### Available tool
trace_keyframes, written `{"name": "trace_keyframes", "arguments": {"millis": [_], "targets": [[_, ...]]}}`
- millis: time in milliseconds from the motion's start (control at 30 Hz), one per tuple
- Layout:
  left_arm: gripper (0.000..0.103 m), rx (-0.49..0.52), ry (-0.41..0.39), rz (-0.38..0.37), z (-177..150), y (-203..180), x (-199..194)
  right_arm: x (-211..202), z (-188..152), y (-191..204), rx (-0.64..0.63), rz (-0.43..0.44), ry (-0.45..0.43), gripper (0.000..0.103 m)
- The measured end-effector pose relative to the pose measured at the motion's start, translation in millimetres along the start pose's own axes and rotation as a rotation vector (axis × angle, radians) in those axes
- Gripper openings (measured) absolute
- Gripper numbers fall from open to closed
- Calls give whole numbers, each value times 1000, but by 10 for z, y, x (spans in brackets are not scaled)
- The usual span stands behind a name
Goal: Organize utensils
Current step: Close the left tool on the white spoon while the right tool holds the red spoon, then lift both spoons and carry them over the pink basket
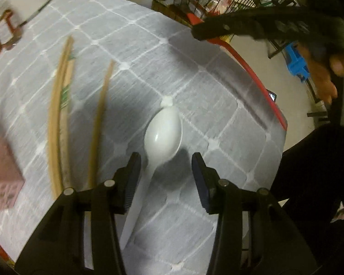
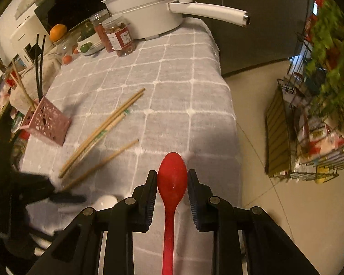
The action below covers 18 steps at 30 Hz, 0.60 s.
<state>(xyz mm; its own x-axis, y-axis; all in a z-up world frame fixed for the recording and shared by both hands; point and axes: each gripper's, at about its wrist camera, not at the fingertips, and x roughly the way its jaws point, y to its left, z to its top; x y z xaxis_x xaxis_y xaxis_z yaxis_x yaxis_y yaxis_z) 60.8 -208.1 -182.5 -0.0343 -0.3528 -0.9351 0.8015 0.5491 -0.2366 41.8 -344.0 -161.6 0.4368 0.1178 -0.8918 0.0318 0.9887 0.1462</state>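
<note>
A white plastic spoon lies on the grey checked tablecloth, bowl pointing away. My left gripper is open and low over its neck, a finger on each side. Several wooden chopsticks lie to its left. My right gripper is shut on a red plastic spoon, its pads against the sides of the bowl, the handle running back towards the camera. The chopsticks and a pink perforated utensil holder show to the left in the right wrist view. The white spoon shows at the lower left there.
A white pot with a long handle, jars and fruit stand at the table's far end. The table's right edge drops to a tiled floor. A wire rack with goods stands at the right. The holder is at the left.
</note>
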Motion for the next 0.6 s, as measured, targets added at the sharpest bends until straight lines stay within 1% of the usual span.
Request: {"name": "trace_keyframes", "arguments": {"millis": [133,267,300,333,367,467,500,600], "targets": [[48,8,33,4,186,-2,98,-44,-61,-46,0,6,-2,27],[47,30,78,10,307,-34,182,-55,-41,-89,15,10,-10,27],[40,34,78,12,335,-26,165,-54,-32,-94,18,10,-10,27],[37,38,84,15,345,-34,170,-52,-26,-98,20,11,-10,27],[37,33,88,14,340,-27,163,-49,-21,-101,22,14,-10,27],[37,9,73,15,323,7,124,-31,-7,-83,22,20,-7,27],[37,4,66,23,375,18,118,-27,-2,-77,22,21,-7,27],[37,-14,16,48,330,43,-5,-12,25,-45,23,26,-9,27]]}}
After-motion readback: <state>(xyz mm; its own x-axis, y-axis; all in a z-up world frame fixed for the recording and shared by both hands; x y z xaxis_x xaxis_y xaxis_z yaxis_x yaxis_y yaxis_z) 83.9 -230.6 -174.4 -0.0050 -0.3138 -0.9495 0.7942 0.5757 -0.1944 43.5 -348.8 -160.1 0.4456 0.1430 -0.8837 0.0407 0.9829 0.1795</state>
